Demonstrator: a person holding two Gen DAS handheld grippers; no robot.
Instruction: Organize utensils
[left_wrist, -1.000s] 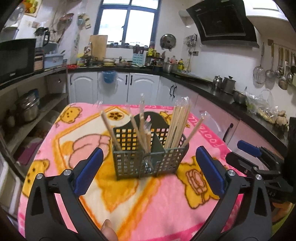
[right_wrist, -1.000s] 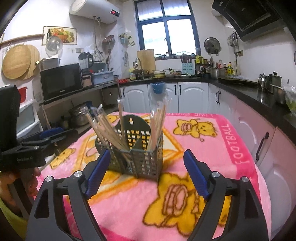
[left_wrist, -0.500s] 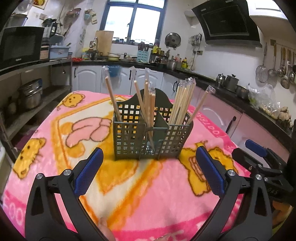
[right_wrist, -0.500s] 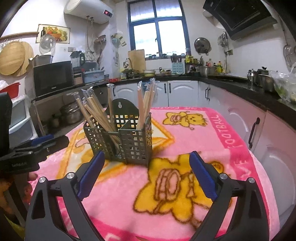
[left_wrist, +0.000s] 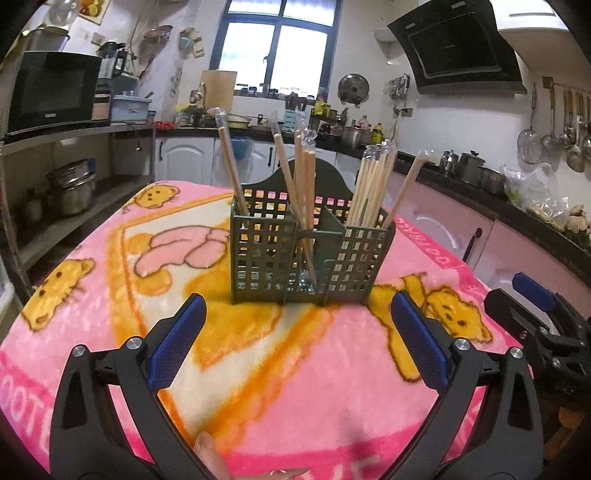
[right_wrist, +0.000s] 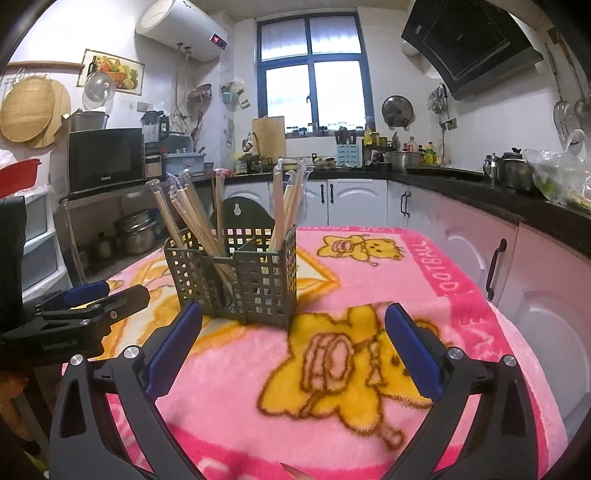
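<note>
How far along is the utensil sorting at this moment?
Done: wrapped chopsticks stand upright in the compartments of the green basket on the pink blanket. In hand: nothing; the left gripper is open and empty, the right gripper has its jaws opening, nothing between them. Left: no loose utensils visible.

One dark green mesh caddy (left_wrist: 306, 254) with three compartments, standing on one pink bear-print blanket (left_wrist: 280, 369). Wrapped wooden chopsticks (left_wrist: 369, 192) in all three: one on the left, about five in the middle, perhaps eight or more bunched on the right, too overlapped to count exactly. Two grippers, left (left_wrist: 297, 347) and right (right_wrist: 291, 349).
</note>
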